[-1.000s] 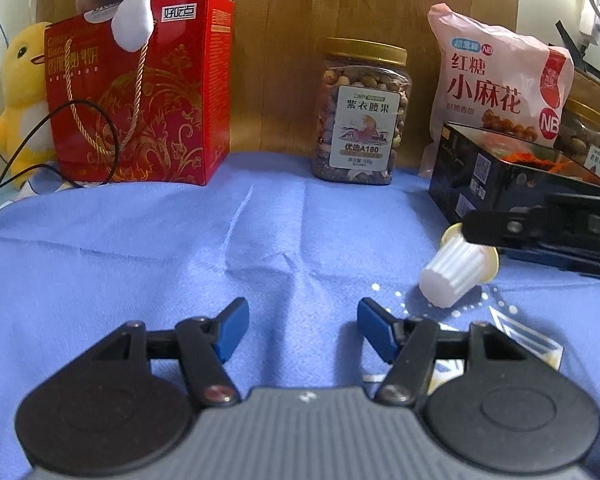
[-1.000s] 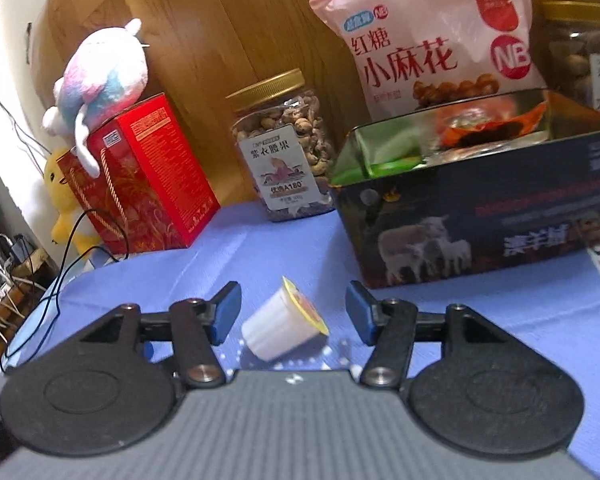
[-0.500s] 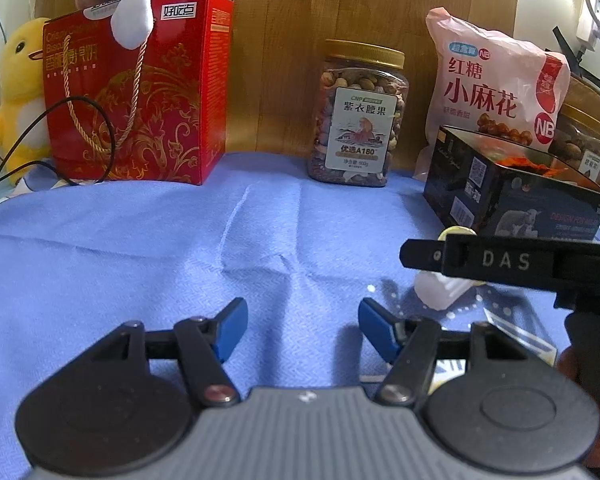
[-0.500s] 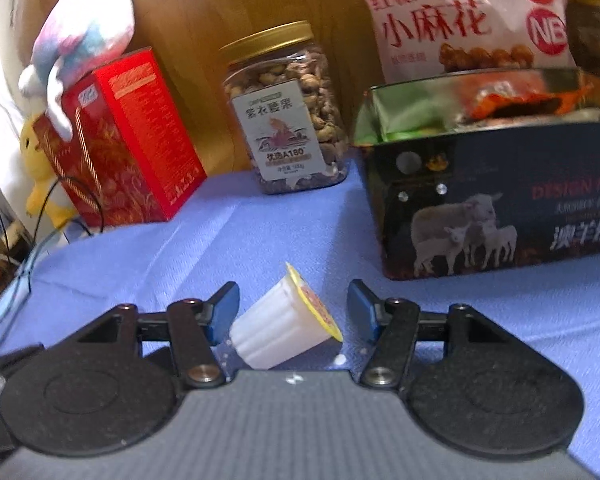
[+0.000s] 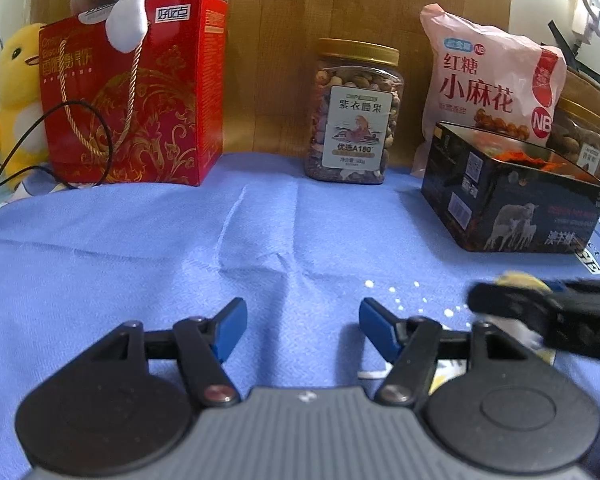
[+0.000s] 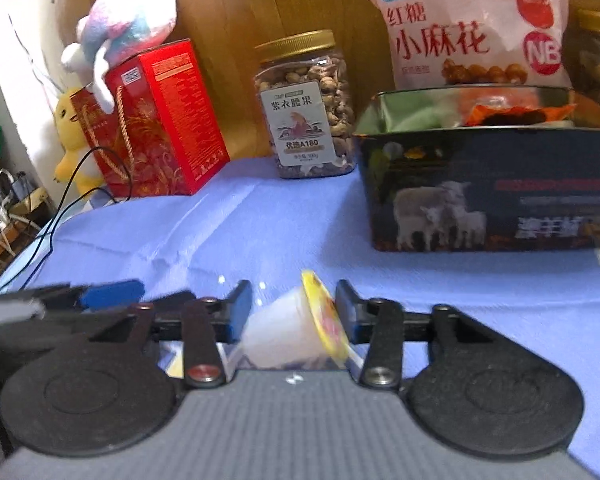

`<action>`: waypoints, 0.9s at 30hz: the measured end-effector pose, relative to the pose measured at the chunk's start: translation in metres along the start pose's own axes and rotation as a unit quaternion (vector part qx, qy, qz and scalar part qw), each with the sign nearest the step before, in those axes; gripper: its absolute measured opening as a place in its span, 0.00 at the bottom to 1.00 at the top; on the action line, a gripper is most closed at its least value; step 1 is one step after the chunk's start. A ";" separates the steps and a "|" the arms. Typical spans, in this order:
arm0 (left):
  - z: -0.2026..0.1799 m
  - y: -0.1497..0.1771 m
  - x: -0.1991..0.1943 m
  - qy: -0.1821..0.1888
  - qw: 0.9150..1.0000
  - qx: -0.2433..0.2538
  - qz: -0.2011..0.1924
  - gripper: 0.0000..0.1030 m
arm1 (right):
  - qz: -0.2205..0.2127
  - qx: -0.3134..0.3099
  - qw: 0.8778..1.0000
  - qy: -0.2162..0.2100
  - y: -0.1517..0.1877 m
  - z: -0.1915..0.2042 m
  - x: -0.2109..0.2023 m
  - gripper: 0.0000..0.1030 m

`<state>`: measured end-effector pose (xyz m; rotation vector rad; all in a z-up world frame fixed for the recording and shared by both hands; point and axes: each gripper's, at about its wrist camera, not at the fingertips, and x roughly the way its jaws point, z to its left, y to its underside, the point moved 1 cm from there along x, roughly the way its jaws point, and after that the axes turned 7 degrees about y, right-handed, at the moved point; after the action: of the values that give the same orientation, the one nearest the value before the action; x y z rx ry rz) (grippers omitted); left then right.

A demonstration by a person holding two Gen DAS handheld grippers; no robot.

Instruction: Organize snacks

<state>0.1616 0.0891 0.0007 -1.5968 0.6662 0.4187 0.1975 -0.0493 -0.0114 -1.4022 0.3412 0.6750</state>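
A small white jelly cup (image 6: 296,330) with a yellow lid lies on its side between the fingers of my right gripper (image 6: 294,312), which press on its base and lid. In the left wrist view the right gripper (image 5: 548,312) covers most of the cup (image 5: 518,280). My left gripper (image 5: 302,330) is open and empty, low over the blue cloth (image 5: 180,248), left of the cup. The dark open tin (image 6: 492,184) with sheep on its side holds orange and green packets; it also shows in the left wrist view (image 5: 512,200).
Along the wooden back wall stand a red gift box (image 5: 136,92) with plush toys, a nut jar (image 5: 354,112), a pink snack bag (image 5: 492,80) and another jar (image 5: 580,136). A flat packet (image 5: 452,372) lies under the gripper fingers. A black cable (image 6: 60,208) trails at the left.
My right gripper moved forward around the jelly cup and its fingers closed in on it. The left gripper stayed open and hardly moved.
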 end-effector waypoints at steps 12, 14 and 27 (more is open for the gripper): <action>-0.004 0.002 -0.003 0.016 1.000 0.016 -0.007 0.62 | -0.039 -0.067 0.997 -0.001 0.048 -0.017 -0.081 0.37; -0.007 0.003 -0.005 0.025 0.999 0.023 -0.014 0.62 | -0.041 -0.063 0.997 0.001 0.057 -0.022 -0.091 0.44; -0.079 0.033 -0.052 0.156 0.981 0.113 -0.020 0.75 | -0.054 -0.063 0.996 0.032 0.100 -0.035 -0.133 0.48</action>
<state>0.0923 0.0189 0.0190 -1.4667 0.8839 0.0567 0.0389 -0.1119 -0.0164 -1.5528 0.2748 0.5720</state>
